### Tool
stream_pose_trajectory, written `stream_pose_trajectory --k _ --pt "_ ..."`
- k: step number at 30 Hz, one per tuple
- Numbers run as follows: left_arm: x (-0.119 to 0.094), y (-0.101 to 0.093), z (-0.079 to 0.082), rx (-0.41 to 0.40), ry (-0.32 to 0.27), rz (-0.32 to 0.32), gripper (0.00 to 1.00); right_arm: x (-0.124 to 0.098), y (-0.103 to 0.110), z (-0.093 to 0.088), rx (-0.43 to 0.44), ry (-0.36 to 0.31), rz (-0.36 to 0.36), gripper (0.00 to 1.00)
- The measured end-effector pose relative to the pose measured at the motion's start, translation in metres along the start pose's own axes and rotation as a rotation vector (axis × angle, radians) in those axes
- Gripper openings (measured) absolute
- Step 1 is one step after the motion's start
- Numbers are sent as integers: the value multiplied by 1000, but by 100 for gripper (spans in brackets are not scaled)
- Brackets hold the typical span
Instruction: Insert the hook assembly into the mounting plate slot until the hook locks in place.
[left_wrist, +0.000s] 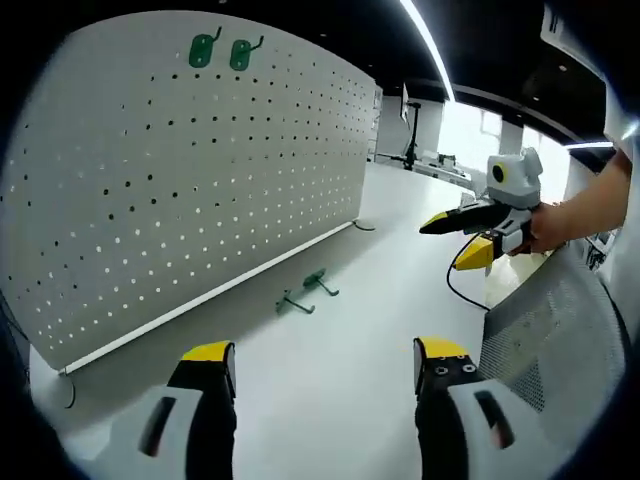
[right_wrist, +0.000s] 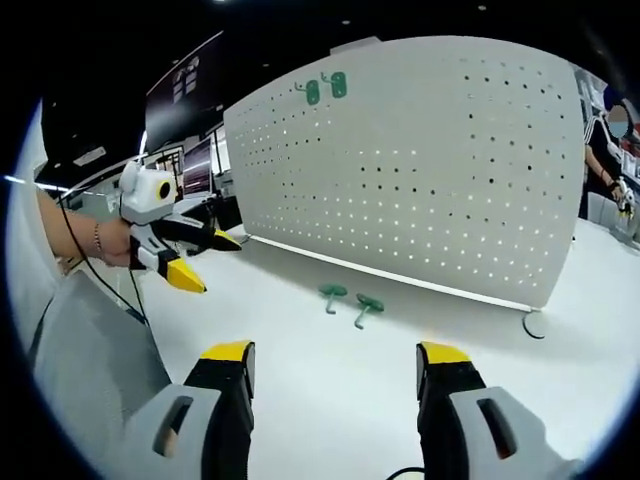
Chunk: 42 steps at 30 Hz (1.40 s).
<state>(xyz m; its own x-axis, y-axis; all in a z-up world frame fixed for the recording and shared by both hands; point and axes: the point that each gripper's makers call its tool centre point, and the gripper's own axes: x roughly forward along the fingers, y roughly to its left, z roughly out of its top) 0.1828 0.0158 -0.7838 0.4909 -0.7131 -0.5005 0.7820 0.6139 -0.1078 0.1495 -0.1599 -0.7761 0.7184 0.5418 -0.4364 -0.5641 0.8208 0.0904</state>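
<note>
No legible text, label, brand, number or sign is present in the left gripper view or the right gripper view. In the right gripper view, a dark wall panel (right_wrist: 185, 90) at 10 o'clock carries pale graphics near its upper edge; these are too small and blurred to read.

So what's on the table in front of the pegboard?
Two loose green hooks lie on the white table before the pegboard; two more hooks hang near its top. Behind the board is hidden.
</note>
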Motion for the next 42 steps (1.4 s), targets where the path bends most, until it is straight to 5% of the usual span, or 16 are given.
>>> stream_pose_trajectory --k 14,42 --pt "28 16 6 152 117 -49 74 3 7 -5 -44 29 19 63" --pt "70 31 5 281 239 -162 73 2 5 -8 -24 41 14 63"
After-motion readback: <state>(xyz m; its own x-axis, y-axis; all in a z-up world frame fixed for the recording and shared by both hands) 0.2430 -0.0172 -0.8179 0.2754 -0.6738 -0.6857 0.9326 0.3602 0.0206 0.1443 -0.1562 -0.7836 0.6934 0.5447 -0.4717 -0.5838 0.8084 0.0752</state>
